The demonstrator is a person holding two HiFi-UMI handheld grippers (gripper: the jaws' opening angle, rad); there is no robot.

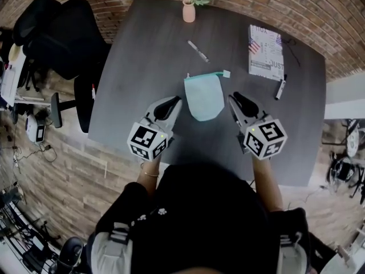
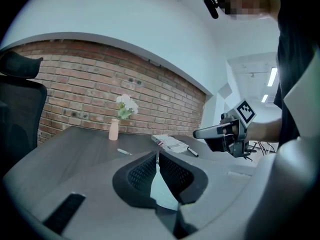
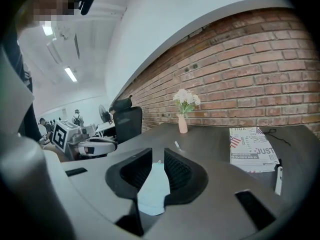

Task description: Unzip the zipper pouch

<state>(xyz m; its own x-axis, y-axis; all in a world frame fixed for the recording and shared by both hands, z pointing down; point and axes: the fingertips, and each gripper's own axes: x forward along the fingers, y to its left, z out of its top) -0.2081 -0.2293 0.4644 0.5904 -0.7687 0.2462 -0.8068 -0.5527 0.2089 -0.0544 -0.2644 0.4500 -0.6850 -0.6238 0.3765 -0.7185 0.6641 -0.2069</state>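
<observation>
The pale blue fabric zipper pouch [image 1: 204, 96] lies near the middle of the dark grey table [image 1: 142, 50]. From the pouch, the slim white pen [image 1: 198, 51] lies at 12 o'clock, with the pink ceramic vase [image 1: 189, 10] farther behind it. The printed paper booklet [image 1: 266, 52] lies at 2 and the black marker [image 1: 280, 88] at 3. The left gripper [image 1: 174, 101] flanks the pouch at 8 and the right gripper [image 1: 232, 99] at 4. The black office chair [image 1: 63, 33] stands off the table at 10.

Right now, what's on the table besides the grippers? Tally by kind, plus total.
zipper pouch: 1
vase with flowers: 1
marker pens: 2
printed book: 1
Total: 5
</observation>
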